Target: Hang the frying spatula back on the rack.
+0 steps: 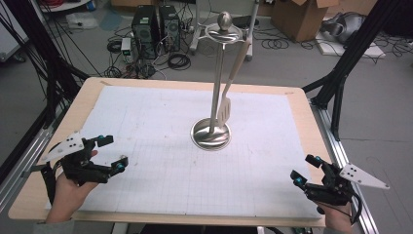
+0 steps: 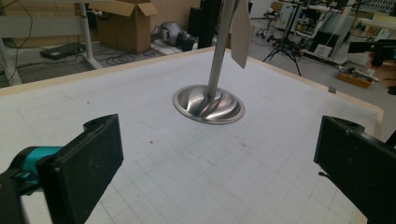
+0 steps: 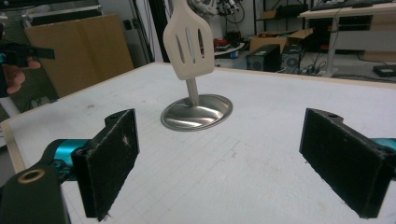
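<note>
A steel utensil stand [image 1: 212,134] with a round base and a ball-topped pole rises from the middle of the white gridded mat [image 1: 160,146]. A cream slotted spatula [image 1: 225,108] hangs from its top ring, blade down beside the pole; its blade [image 3: 188,39] fronts the pole in the right gripper view. My left gripper [image 1: 113,153] rests open near the table's front left, facing the stand's base [image 2: 208,103]. At the front right my right gripper [image 1: 305,169] is open too, with nothing between its jaws.
The mat lies on a wooden table [image 1: 311,122]. Beyond the far edge are computer towers [image 1: 156,29], cables on the floor and cardboard boxes [image 1: 302,17]. Black frame legs [image 1: 348,63] stand at the right, metal rails along both sides.
</note>
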Tool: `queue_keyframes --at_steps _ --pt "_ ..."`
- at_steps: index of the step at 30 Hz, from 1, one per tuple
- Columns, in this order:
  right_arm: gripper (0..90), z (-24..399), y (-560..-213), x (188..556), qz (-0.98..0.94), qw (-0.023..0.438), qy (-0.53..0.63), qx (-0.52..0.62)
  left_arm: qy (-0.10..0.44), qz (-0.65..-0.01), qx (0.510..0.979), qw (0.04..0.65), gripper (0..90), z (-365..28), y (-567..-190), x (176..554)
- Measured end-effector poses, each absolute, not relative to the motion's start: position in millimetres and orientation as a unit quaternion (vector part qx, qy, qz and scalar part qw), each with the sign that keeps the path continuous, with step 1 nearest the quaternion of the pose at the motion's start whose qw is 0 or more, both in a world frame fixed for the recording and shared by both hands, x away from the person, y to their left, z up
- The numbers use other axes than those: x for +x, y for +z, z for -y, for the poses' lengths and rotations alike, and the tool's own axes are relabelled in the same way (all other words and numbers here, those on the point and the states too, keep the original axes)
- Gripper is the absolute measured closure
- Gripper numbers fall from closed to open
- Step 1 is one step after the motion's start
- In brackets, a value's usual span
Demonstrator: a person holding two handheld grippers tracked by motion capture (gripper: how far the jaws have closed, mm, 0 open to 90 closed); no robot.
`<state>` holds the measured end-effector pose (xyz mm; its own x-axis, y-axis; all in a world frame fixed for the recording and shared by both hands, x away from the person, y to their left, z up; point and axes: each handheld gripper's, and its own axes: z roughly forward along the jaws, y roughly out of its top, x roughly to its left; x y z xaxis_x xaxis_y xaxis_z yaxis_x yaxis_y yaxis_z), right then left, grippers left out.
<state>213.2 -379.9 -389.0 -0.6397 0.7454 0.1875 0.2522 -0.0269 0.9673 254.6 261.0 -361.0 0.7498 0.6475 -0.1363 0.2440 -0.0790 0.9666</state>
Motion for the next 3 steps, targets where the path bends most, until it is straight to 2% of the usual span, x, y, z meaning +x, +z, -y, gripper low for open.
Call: queue_keyframes --at_steps 3 --pt "11.1 375.6 -389.4 215.0 -0.674 0.198 0.609 0.369 0.167 -0.314 0.715 0.602 1.8 -260.4 -361.4 254.4"
